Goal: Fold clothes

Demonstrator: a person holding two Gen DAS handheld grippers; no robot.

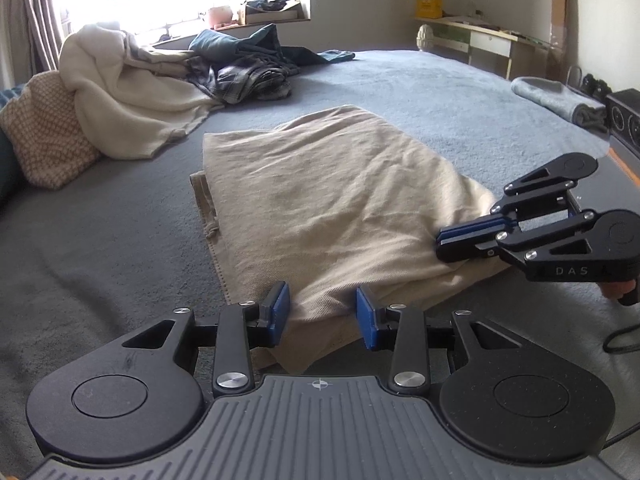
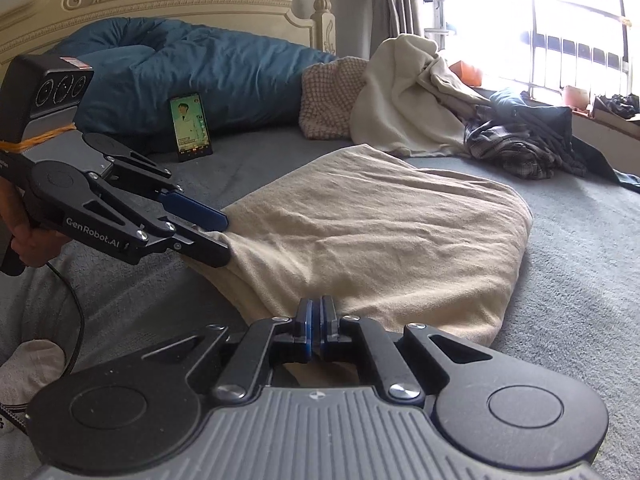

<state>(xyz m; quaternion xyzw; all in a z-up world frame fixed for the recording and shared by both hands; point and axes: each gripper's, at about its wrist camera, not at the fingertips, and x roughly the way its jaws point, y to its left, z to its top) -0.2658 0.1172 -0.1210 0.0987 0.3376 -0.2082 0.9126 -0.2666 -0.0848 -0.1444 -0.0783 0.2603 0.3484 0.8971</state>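
Beige, folded cotton garment (image 1: 320, 208) is seen lying flat on the grey fleece bed cover (image 1: 420, 88), near the middle of the bed. The left tool (image 1: 322, 314) is held at the garment's near edge, its blue pads apart, with a raised fold of the fabric between them; whether the pads press on it cannot be told. The right tool (image 2: 316, 322) is seen with its pads together, clamped on the garment's edge at the other near corner. A heap of cream blanket and dark plaid clothing (image 1: 168, 80) is piled by the bright window. A lit black phone (image 2: 191, 127) is propped against the teal quilt (image 2: 192, 68).
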